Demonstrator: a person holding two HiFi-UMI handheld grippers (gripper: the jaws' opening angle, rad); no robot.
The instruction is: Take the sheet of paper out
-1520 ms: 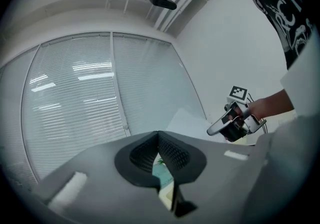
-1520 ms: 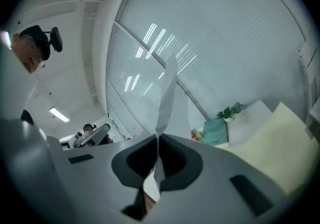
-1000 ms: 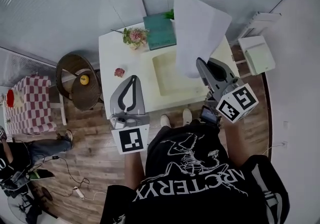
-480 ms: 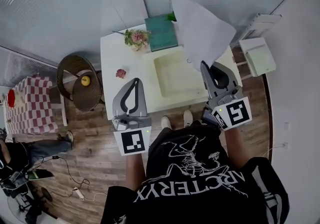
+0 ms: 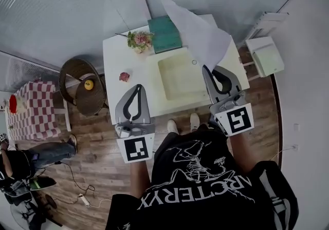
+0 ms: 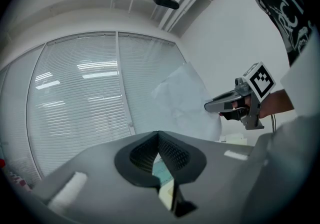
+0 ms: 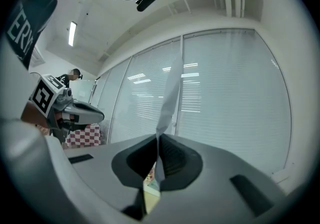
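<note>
Front-left of table open; back and right side crowded.
Bare white table [image 5: 119,90] between the left gripper [image 5: 138,88] and a small reddish item [image 5: 124,76] is passable. A pale tray [image 5: 177,77] fills the middle; flowers [image 5: 139,39] and a teal book [image 5: 164,34] block the back edge. The sheet of paper [image 5: 198,31], pinched in the right gripper [image 5: 206,70], screens the back-right corner. A wicker chair [image 5: 82,82] stands near the table's left, and a white unit [image 5: 267,57], maybe a printer, near its right.
</note>
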